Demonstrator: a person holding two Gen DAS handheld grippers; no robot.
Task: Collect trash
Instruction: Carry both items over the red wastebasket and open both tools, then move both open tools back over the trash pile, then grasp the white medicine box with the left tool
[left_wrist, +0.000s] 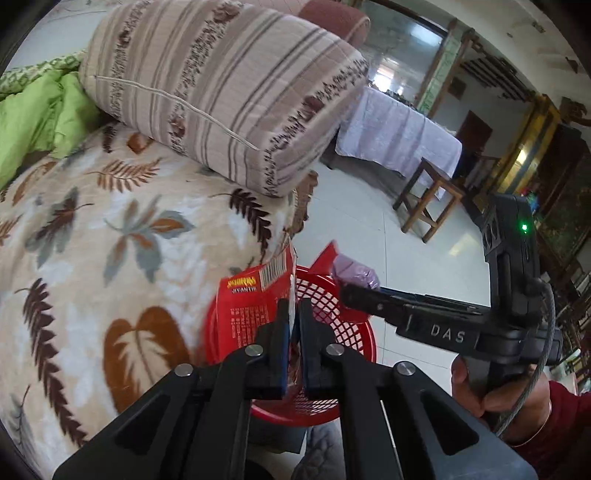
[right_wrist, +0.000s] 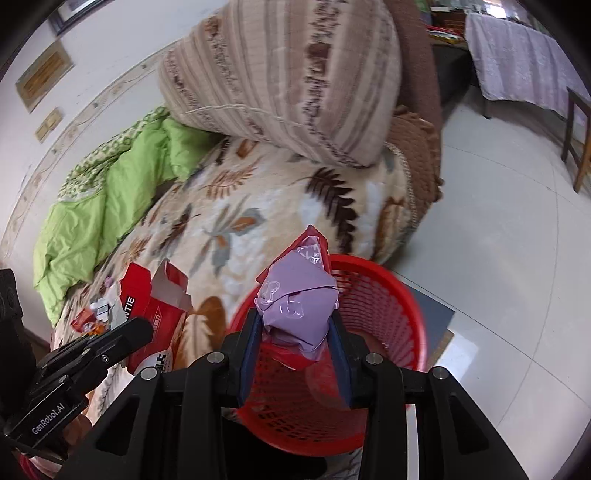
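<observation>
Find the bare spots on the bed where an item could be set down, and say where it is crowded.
Free: the leaf-print blanket between the green quilt and the striped bolster. Crowded: the bed edge by the red mesh basket, where scraps and a torn red carton lie.

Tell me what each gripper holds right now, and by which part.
The left gripper pinches a red box by its torn edge. The right gripper clamps a purple wrapper around its lower middle. Both hang over the red basket.
</observation>
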